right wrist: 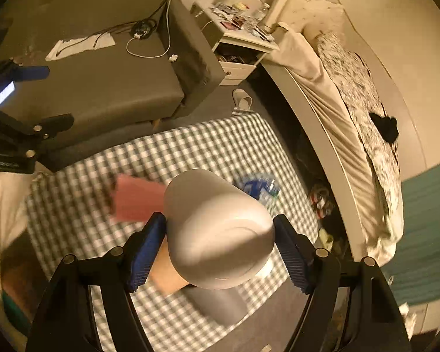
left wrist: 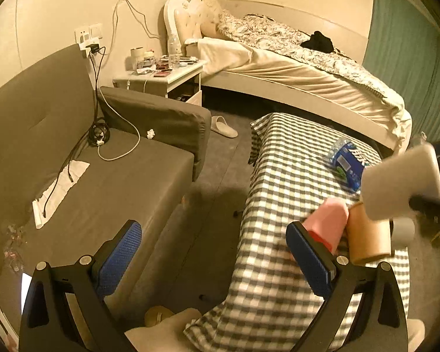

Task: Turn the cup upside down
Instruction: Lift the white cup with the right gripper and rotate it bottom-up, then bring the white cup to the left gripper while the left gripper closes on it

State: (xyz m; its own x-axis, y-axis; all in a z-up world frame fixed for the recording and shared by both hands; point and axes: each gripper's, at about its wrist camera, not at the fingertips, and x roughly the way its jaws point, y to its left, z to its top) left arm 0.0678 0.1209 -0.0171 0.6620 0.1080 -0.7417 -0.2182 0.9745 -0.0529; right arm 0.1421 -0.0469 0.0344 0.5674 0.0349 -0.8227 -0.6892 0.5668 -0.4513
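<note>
The right wrist view shows what the left cannot: the right tongs clenched on a white cup, its base turned toward the camera at the frame's centre, blue pads pressed to both sides, held above the checked table. In the left wrist view that same white cup appears only as a blurred block at the right edge, raised over the table.

The left wrist view alone shows the left tongs released, spread wide with nothing between them, low in the frame over the gap between the grey sofa and the table. From the right wrist view the left tongs sit at the left edge, against the sofa.

Around it: a pink cup and a tan cup stand side by side just beyond the left tongs' right finger; under the white cup, the pink cup is blurred and the tan cup half hidden. A plastic bottle lies on the table farther back. A bed and a cluttered nightstand fill the upper frame.
</note>
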